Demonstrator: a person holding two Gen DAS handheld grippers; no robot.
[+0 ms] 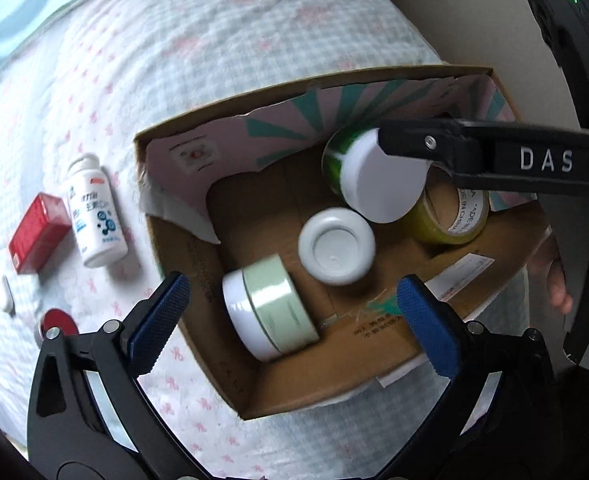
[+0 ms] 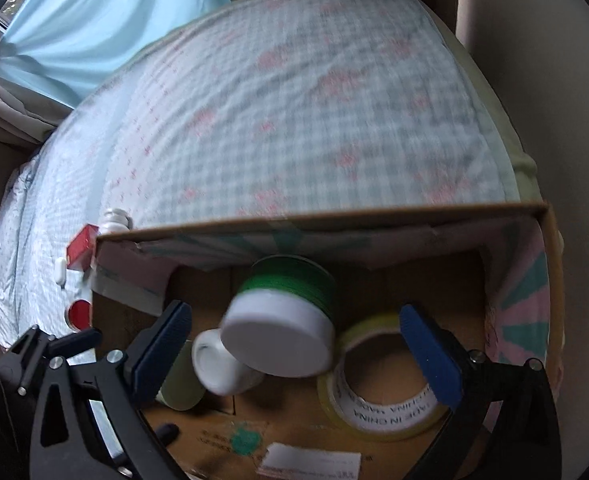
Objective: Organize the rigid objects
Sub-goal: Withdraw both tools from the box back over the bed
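Out on the far left, the red box (image 1: 38, 234), the white pill bottle (image 1: 96, 214) and a small red-capped item (image 1: 56, 322) lie on the checked quilt (image 1: 214, 60), waiting their turn outside the cardboard box (image 1: 198, 360). Moving in, the left gripper (image 1: 294, 322) hangs over the box with jaws spread wide and nothing pinched; the pale green jar (image 1: 270, 308) lies on its side on the box floor between and beyond its blue pads (image 1: 158, 320), apart from them. Next along, the grey-white lid (image 1: 336, 246) rests flat. Then the green jar with the white cap (image 2: 278, 332), blurred, looks tipped and unsupported between the right gripper (image 2: 298, 350) pads, which stand wide, touching nothing. Rightmost, the yellow tape roll (image 2: 378, 380) sits in the corner. To finish cleanly, I'd say lift both tools straight up, clear of the rim, before swinging left for the leftovers.
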